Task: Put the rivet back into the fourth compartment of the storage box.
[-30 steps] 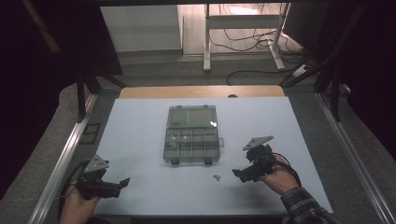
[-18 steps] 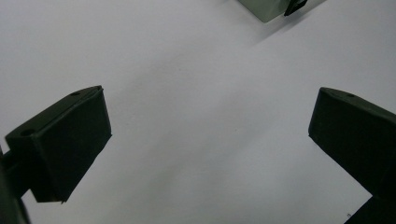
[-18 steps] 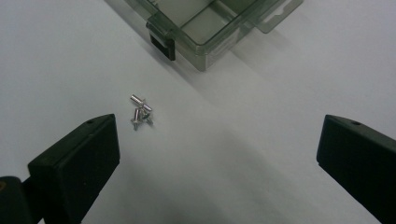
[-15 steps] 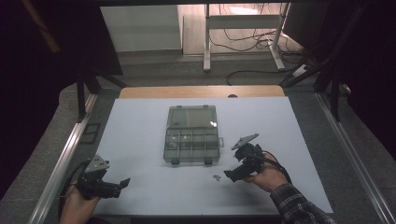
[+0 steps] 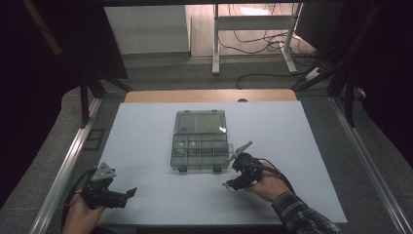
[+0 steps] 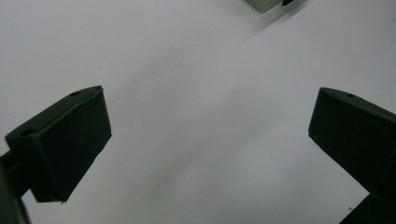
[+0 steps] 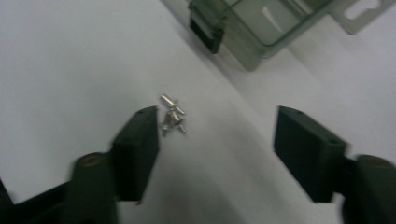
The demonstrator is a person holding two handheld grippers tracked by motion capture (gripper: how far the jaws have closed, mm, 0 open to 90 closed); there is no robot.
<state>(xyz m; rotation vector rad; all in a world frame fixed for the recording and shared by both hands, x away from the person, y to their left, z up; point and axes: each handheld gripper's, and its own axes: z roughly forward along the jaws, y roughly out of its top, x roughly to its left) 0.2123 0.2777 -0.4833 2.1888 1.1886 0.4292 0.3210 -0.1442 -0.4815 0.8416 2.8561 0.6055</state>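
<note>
- My right gripper hangs low over the white counter with its fingers spread wide, holding nothing.
- A small cluster of silver screws lies on the counter just beside its left finger, near the front corner of the clear compartment box.
- My left gripper sits well apart at the near-left edge, fingers released and empty.

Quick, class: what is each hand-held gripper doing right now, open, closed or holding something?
Left hand-held gripper: open, holding nothing, over the bare table.
Right hand-held gripper: open, holding nothing, small screws beside its left jaw.
</note>
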